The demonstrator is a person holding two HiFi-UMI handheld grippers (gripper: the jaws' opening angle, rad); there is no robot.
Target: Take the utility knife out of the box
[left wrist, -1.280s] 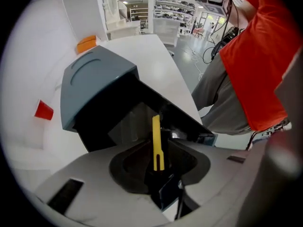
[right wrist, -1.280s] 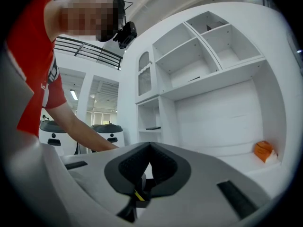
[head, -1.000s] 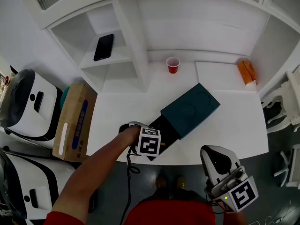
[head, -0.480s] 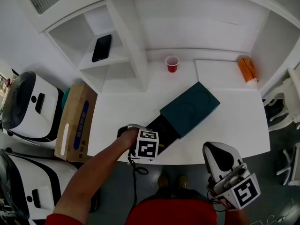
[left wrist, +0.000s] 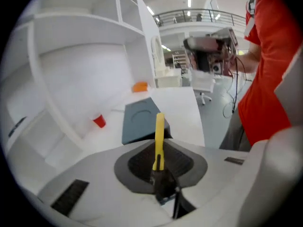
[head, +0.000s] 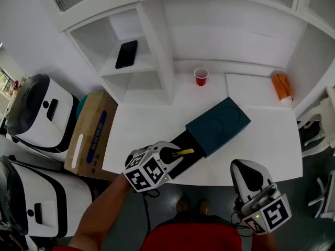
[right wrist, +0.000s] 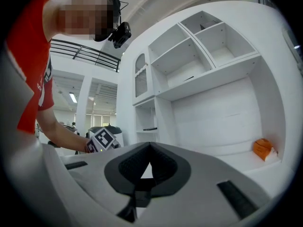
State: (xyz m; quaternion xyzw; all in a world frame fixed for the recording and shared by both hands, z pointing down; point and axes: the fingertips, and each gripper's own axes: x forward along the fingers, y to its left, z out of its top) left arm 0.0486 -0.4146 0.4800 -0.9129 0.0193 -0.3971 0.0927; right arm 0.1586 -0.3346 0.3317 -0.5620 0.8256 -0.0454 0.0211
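- White shelving point(head: 157, 61) rises behind the bench, with a dark flat phone point(head: 126, 54) lying in a left cubby
- The white bench point(head: 141, 135) is mostly bare, with open stretches to the left and right of the box; its front edge runs just below the box's tray
- A cardboard carton point(head: 91, 135) stands on the floor by the bench's left edge
- The dark teal box point(head: 217, 125) lies diagonally mid-bench, its black tray point(head: 194, 146) slid out toward the front edge
- The right gripper point(head: 246, 174) hangs off the front edge, well apart from the box, jaws together on nothing
- The left gripper point(head: 168, 155) is over the tray's end, jaws clamped on the knife
- The utility knife point(head: 183, 152) is slim and yellow, gripped at its rear and jutting past the tips above the tray
- A red cup point(head: 201, 76) and an orange object point(head: 282, 86) sit near the back wall
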